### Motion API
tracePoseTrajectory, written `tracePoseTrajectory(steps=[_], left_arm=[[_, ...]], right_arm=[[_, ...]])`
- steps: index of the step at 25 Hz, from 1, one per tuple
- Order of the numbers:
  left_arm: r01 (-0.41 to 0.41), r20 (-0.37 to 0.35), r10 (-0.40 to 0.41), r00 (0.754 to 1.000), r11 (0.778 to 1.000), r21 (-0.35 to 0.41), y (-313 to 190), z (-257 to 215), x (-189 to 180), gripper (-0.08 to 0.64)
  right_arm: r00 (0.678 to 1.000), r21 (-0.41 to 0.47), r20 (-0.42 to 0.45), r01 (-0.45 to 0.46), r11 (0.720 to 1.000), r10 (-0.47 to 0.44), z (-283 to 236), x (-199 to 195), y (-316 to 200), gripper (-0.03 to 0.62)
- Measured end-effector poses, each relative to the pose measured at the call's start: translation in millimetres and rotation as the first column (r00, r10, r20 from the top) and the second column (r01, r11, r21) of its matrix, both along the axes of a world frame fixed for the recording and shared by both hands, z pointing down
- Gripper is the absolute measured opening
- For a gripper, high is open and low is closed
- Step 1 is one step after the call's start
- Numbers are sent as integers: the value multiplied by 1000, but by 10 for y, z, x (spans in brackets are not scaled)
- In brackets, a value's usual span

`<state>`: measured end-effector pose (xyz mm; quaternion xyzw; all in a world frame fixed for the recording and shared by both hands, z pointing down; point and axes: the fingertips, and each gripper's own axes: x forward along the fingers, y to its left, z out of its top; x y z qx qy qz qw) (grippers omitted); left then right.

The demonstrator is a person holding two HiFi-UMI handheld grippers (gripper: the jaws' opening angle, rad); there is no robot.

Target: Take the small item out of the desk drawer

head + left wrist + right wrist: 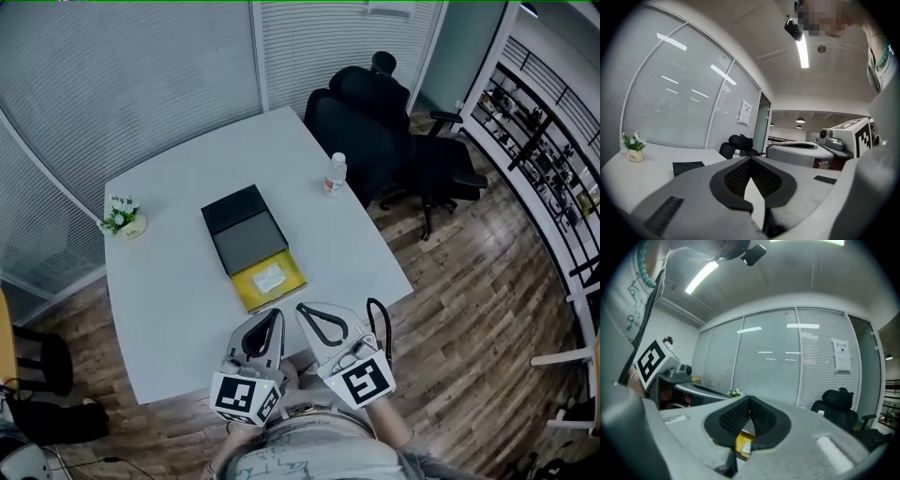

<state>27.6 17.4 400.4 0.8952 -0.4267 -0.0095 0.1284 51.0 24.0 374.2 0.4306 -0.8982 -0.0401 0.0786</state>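
With the left gripper (276,315) and right gripper (303,308) both closed on nothing, a near-side reach could merely shove the small item (269,277) about its yellow drawer (251,299).

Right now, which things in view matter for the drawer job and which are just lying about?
Job: desk drawer unit, open yellow drawer, small white item inside it, left gripper, right gripper, both shut.
Lying about: flower pot, water bottle, office chair.
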Motion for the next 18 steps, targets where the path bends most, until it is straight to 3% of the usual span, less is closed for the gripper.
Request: tracePoseTrajectory(steps=[18], left_arm=[[-60,-35,61,998,998,24,-550,-43,-336,-3]], right_arm=[[998,1,-47,-35,999,35,42,-371,-466,3]])
